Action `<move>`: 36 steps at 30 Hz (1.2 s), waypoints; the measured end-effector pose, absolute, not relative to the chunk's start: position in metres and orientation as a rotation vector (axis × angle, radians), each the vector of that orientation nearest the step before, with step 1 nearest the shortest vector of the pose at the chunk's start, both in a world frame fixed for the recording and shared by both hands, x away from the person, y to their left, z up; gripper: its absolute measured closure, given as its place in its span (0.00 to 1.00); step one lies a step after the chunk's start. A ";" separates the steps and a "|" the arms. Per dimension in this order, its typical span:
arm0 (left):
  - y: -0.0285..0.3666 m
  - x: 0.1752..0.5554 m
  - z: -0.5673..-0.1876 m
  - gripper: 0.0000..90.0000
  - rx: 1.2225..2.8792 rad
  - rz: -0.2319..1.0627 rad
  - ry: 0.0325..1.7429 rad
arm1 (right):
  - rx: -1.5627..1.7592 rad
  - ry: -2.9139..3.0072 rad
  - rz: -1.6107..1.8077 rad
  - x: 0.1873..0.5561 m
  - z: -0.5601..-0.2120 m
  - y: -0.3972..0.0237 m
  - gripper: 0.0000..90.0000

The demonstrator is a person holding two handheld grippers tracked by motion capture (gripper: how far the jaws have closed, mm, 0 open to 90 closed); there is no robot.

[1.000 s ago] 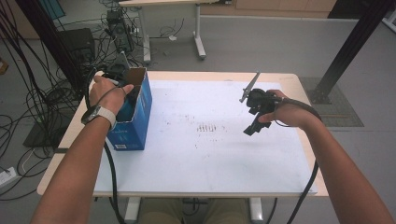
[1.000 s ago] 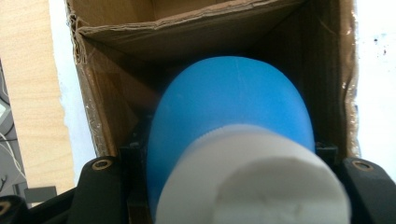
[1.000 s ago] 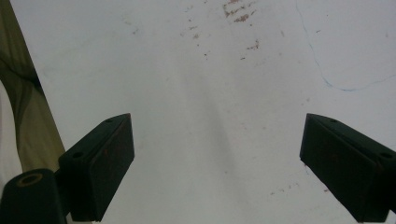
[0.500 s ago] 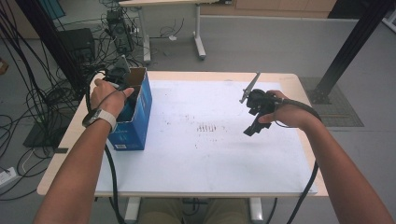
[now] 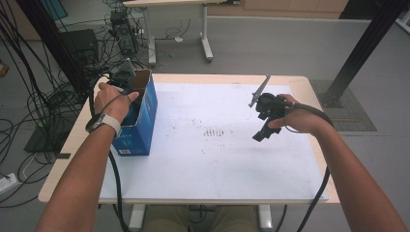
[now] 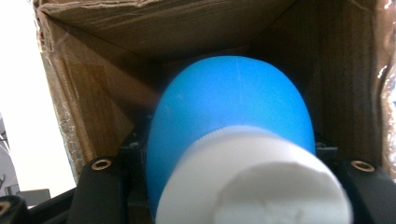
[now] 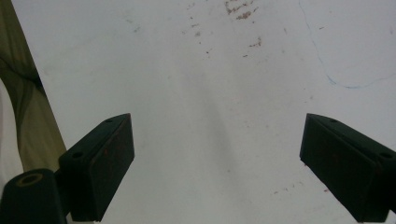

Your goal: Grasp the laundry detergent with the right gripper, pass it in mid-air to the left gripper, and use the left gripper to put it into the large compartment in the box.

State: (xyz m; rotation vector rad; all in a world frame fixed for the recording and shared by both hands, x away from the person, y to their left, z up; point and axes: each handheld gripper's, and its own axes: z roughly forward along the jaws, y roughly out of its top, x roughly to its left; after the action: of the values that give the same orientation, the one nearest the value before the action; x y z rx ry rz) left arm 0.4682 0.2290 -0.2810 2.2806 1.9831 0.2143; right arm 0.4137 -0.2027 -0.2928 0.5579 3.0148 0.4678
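Observation:
A blue cardboard box with an open top stands at the table's left side. My left gripper reaches down into it, shut on a rounded blue object with a white end nearest the camera. The brown inner walls of the box surround it. In the high view the left hand covers the gripper at the box's opening. My right gripper hovers over the right part of the white sheet. Its jaws stand wide apart with nothing between its fingers.
The white sheet carries small dark smudges near its middle and a faint blue line. The tan table edge shows to the left of the box. Cables and equipment lie on the floor behind the table.

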 end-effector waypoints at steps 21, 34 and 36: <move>0.231 0.467 -0.282 0.42 2.274 0.216 1.976 | 0.555 3.014 0.469 0.413 -0.293 -0.201 0.11; 0.232 0.467 -0.282 0.42 2.274 0.214 1.976 | 0.557 3.011 0.477 0.413 -0.291 -0.200 0.11; 0.232 0.467 -0.282 0.42 2.275 0.213 1.977 | 0.554 3.013 0.473 0.413 -0.291 -0.200 0.11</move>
State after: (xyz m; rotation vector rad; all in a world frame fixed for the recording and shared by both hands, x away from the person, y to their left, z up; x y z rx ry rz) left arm 0.4673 0.2316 -0.2818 2.2747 1.9768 0.2133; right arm 0.4133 -0.2000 -0.2913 0.5542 3.0127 0.4729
